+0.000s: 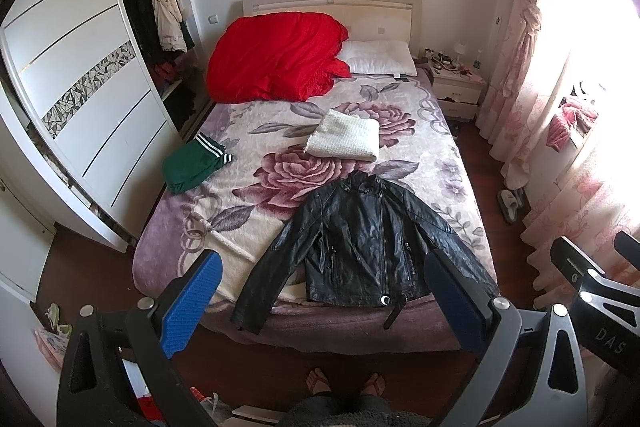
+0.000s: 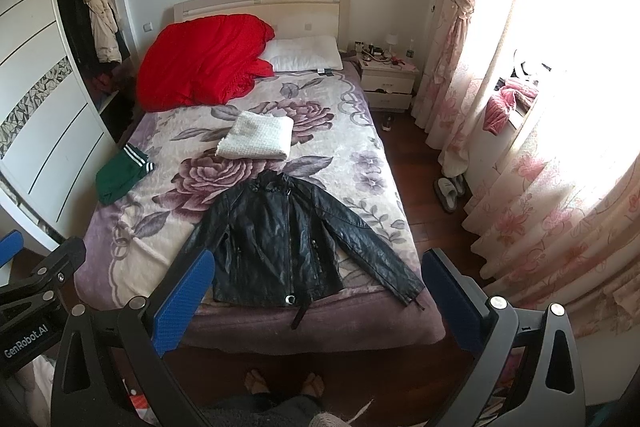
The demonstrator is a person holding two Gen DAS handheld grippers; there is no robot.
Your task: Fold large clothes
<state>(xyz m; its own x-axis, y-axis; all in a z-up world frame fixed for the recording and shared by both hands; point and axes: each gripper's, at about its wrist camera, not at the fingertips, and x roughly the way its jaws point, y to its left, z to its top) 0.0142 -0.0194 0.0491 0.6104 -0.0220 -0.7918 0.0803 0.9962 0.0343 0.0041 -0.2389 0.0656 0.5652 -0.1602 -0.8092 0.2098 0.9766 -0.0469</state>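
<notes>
A black leather jacket lies flat and face up at the foot of the bed, sleeves spread, collar toward the headboard; the right wrist view shows the same jacket. Its belt strap hangs over the bed's front edge. My left gripper is held high above the foot of the bed, open, with nothing between its blue pads. My right gripper hovers beside it, also open and empty. Both are well above and short of the jacket.
A folded white knit and a folded green garment with white stripes lie on the bed, with a red quilt and pillow at the head. Wardrobe left, nightstand and curtains right. A person's bare feet stand below.
</notes>
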